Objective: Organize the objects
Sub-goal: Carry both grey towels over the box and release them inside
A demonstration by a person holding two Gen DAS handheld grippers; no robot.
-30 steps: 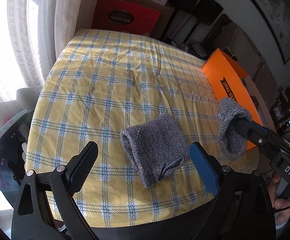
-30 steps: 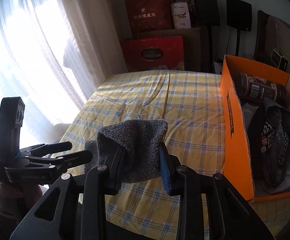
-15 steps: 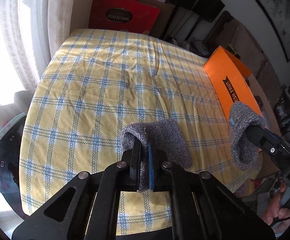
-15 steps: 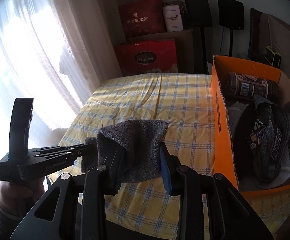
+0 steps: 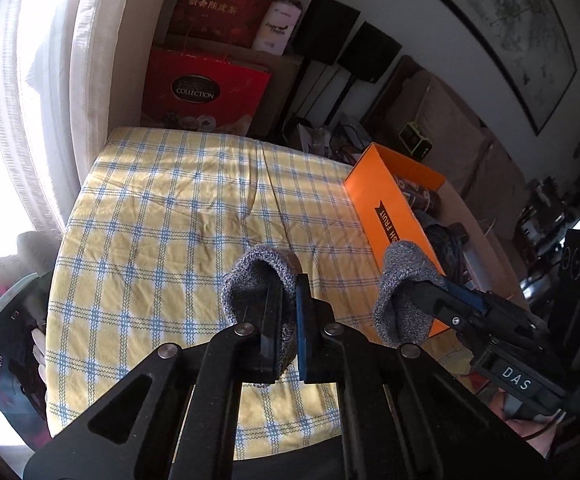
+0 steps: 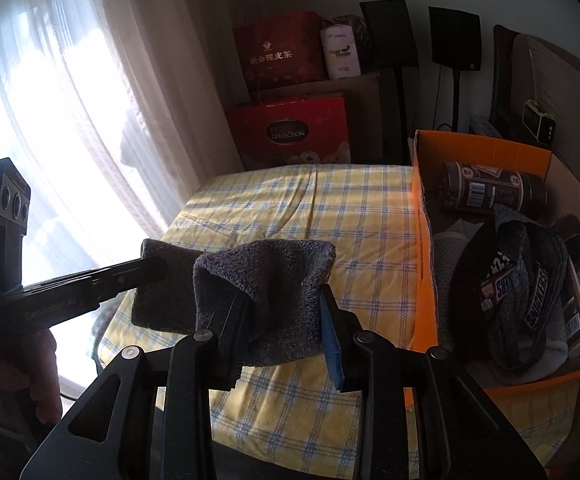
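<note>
The 2nd grey cloth [image 5: 255, 280], flat on the checked tablecloth [image 5: 161, 208] 1 s ago, is now pinched and lifted by the left gripper [image 5: 287, 320], while the right gripper [image 6: 285, 320] is clamped on the 1st grey cloth [image 6: 273, 276] beside the orange box [image 6: 422, 240], so both appear ready for boxing.

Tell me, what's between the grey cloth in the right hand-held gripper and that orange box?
Nothing but bare yellow-and-blue checked tablecloth. The right wrist view shows it: the grey cloth hangs above the table, apart from the orange box.
</note>
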